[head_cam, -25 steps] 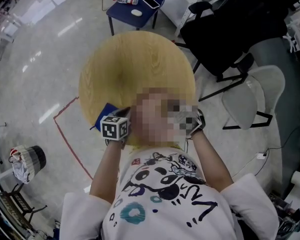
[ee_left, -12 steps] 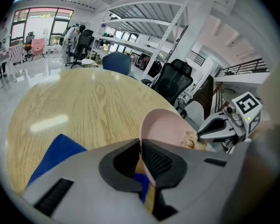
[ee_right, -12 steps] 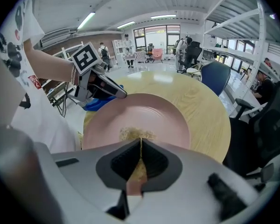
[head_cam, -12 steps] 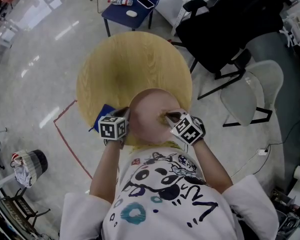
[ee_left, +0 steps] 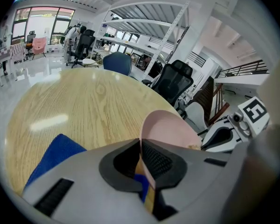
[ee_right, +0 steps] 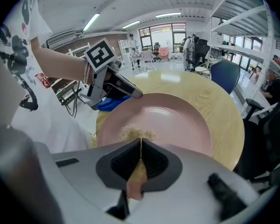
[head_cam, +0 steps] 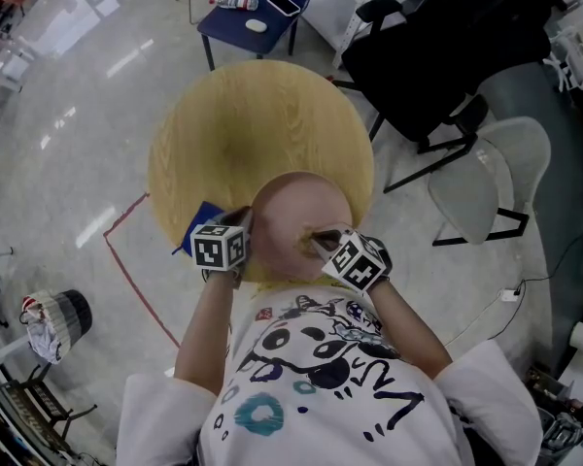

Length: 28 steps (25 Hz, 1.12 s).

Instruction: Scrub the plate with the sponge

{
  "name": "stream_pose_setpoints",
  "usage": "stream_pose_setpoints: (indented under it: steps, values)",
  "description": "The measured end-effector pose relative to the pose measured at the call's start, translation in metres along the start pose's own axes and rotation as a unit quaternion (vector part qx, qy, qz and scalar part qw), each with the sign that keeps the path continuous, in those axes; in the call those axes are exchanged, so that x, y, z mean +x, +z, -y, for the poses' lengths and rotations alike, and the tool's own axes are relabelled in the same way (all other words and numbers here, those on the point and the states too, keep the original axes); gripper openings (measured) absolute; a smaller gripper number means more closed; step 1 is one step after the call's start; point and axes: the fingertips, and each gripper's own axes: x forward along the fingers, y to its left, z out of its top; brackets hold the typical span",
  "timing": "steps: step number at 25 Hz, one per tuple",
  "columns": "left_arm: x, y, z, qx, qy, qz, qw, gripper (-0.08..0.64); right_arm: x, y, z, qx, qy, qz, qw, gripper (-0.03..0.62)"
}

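Plate [ee_right: 177, 120] rim is clamped in the left gripper [ee_left: 142, 167]; sponge [ee_right: 137, 135], pinched in the right gripper [ee_right: 140, 164], is laid at the near rim, plate centre lying ahead.

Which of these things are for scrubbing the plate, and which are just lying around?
For the job:
- pink plate, its rim clamped in the left gripper jaws
- sponge, pinched in the right gripper jaws

Just lying about:
- blue cloth on the table
- phone and bottle on the blue chair
- black office chair
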Motion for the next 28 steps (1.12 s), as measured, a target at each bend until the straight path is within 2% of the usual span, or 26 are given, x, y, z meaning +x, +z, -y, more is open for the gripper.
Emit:
stream_pose_setpoints:
  steps: [7, 15, 21, 28]
  values:
    - [0.000, 0.000, 0.001, -0.002, -0.001, 0.001, 1.0000, 0.028, 0.016, 0.019, -0.016, -0.022, 0.027, 0.008, 0.999, 0.031]
    - [-0.001, 0.000, 0.000, -0.006, -0.003, 0.002, 1.0000, 0.028, 0.033, 0.044, -0.021, -0.035, 0.038, 0.022, 0.998, 0.031]
    - [-0.003, -0.001, 0.001, -0.004, -0.003, 0.000, 1.0000, 0.028, 0.041, 0.061, -0.018, -0.042, 0.030, 0.035, 0.998, 0.031]
    - [-0.003, -0.001, 0.000, -0.001, -0.003, -0.001, 1.0000, 0.028, 0.045, 0.070, 0.002, -0.026, 0.008, 0.048, 0.998, 0.031]
